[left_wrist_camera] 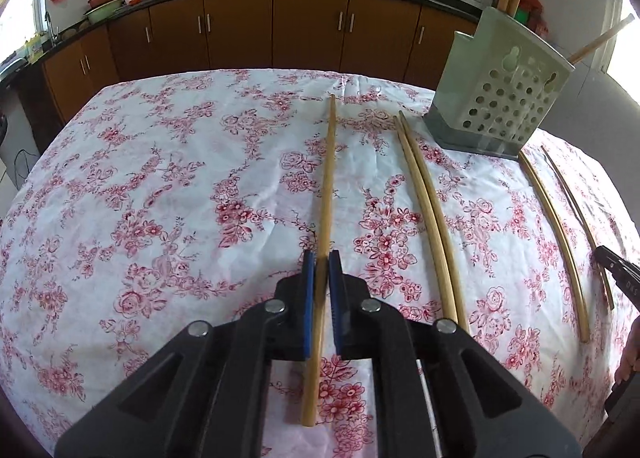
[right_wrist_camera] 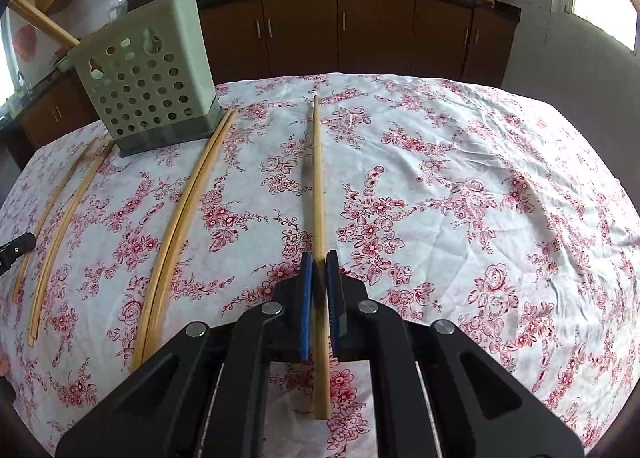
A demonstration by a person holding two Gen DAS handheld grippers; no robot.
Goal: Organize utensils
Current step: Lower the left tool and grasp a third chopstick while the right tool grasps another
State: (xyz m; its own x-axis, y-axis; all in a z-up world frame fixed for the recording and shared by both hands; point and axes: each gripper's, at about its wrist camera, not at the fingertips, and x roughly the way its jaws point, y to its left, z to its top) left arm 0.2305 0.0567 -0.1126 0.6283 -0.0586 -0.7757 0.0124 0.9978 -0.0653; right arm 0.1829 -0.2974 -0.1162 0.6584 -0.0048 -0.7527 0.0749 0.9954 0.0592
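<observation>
Several bamboo chopsticks lie on a floral tablecloth. In the left wrist view my left gripper (left_wrist_camera: 322,258) is shut on one chopstick (left_wrist_camera: 327,186) that runs away from me along the cloth. A pair of chopsticks (left_wrist_camera: 426,210) lies to its right, and two more (left_wrist_camera: 556,226) lie further right. In the right wrist view my right gripper (right_wrist_camera: 319,256) is shut on another chopstick (right_wrist_camera: 318,178). A pale green perforated utensil holder (left_wrist_camera: 500,98) stands at the back, also in the right wrist view (right_wrist_camera: 148,82), with several chopsticks standing in it.
The table (left_wrist_camera: 160,178) is covered by a white cloth with red flowers. Brown kitchen cabinets (left_wrist_camera: 280,26) and a dark counter with woks run behind it. The right gripper's tip (left_wrist_camera: 616,266) shows at the right edge of the left wrist view.
</observation>
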